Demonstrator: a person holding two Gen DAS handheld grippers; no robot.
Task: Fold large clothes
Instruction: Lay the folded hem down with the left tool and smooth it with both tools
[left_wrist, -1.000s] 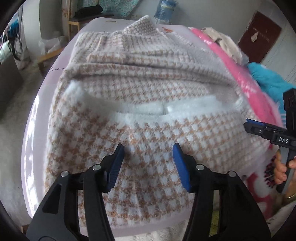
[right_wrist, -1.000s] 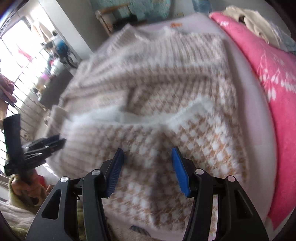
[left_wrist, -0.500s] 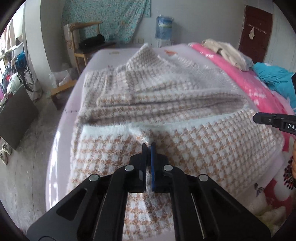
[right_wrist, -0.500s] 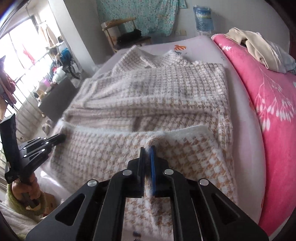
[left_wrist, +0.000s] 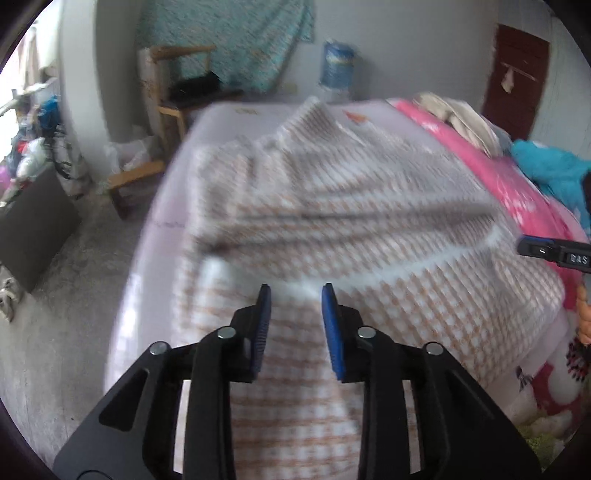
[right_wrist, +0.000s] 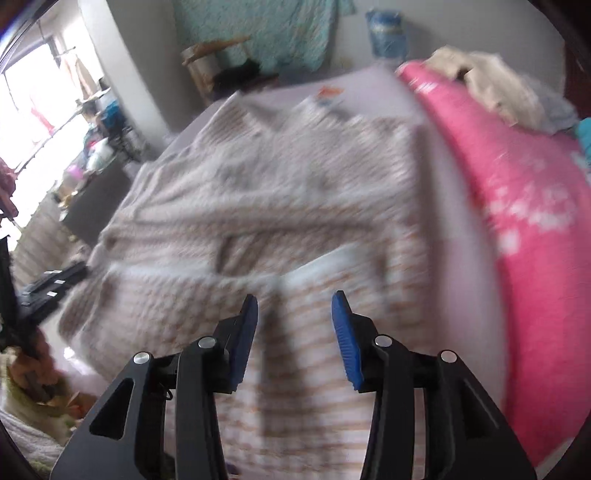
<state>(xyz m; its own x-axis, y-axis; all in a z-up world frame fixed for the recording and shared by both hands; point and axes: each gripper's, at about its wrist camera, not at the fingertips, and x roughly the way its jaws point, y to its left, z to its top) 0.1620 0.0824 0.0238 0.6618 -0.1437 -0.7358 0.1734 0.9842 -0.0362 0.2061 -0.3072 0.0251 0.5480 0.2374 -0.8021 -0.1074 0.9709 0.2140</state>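
Note:
A tan-and-white houndstooth knit garment (left_wrist: 332, 206) (right_wrist: 277, 192) lies spread on the lilac bed sheet (left_wrist: 155, 258), with its near part folded back so that a white fuzzy edge runs across it. My left gripper (left_wrist: 295, 295) hovers over that white edge near the garment's left side. Its jaws are opening, and a soft ridge of cloth lies loose between them. My right gripper (right_wrist: 294, 299) is over the same edge farther right, jaws also opening above a raised crease. Each gripper shows at the other view's edge: the right gripper (left_wrist: 554, 251) and the left gripper (right_wrist: 51, 284). Both views are blurred.
A pink flowered blanket (left_wrist: 517, 192) (right_wrist: 517, 184) borders the sheet on the right, with beige clothes (left_wrist: 454, 114) and a teal garment (left_wrist: 550, 170) on it. Beyond the bed stand a wooden chair (left_wrist: 173, 92) and a water jug (left_wrist: 338, 66). A dark cabinet (left_wrist: 33, 221) stands on the floor at left.
Both grippers went from open over the near hem to shut on the white-edged fold, carried it up and away, and now stand apart again. Both views have tipped upward.

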